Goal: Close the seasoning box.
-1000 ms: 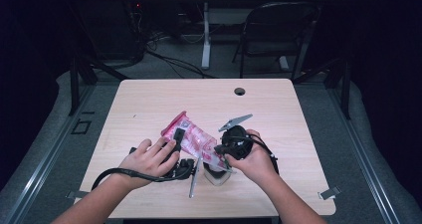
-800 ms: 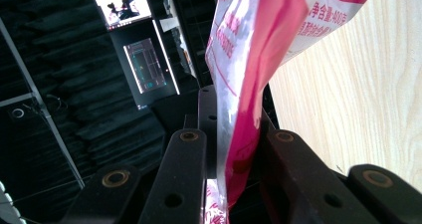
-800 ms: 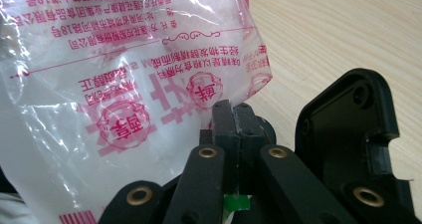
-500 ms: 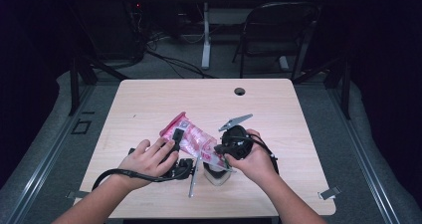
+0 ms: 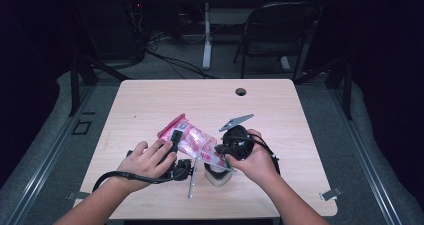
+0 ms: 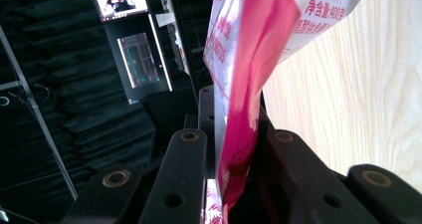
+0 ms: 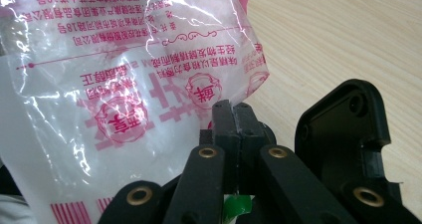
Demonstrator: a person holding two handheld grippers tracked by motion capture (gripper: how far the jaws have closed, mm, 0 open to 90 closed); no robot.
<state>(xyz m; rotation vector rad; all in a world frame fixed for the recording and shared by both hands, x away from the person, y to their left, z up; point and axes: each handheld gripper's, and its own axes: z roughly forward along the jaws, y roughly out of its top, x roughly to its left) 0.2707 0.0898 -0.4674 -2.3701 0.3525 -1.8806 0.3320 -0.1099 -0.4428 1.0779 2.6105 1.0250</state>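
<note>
A pink and clear plastic bag (image 5: pixel 194 141) with red print is held up just above the wooden table (image 5: pixel 150 102) between both hands. My left gripper (image 5: pixel 174 137) is shut on its pink sealed end; in the left gripper view the bag (image 6: pixel 249 59) runs upward from between the jaws of this gripper (image 6: pixel 231 137). My right gripper (image 5: pixel 220 148) is shut on the clear end. In the right gripper view its tips (image 7: pixel 233 109) pinch the edge of the bag (image 7: pixel 124 84), which is crinkled film.
A small pale container (image 5: pixel 216 177) stands on the table below the bag, between the two hands. A round cable hole (image 5: pixel 241 91) lies near the table's far edge. Beyond the table stand a folding chair (image 5: pixel 280 30) and loose cables on the floor.
</note>
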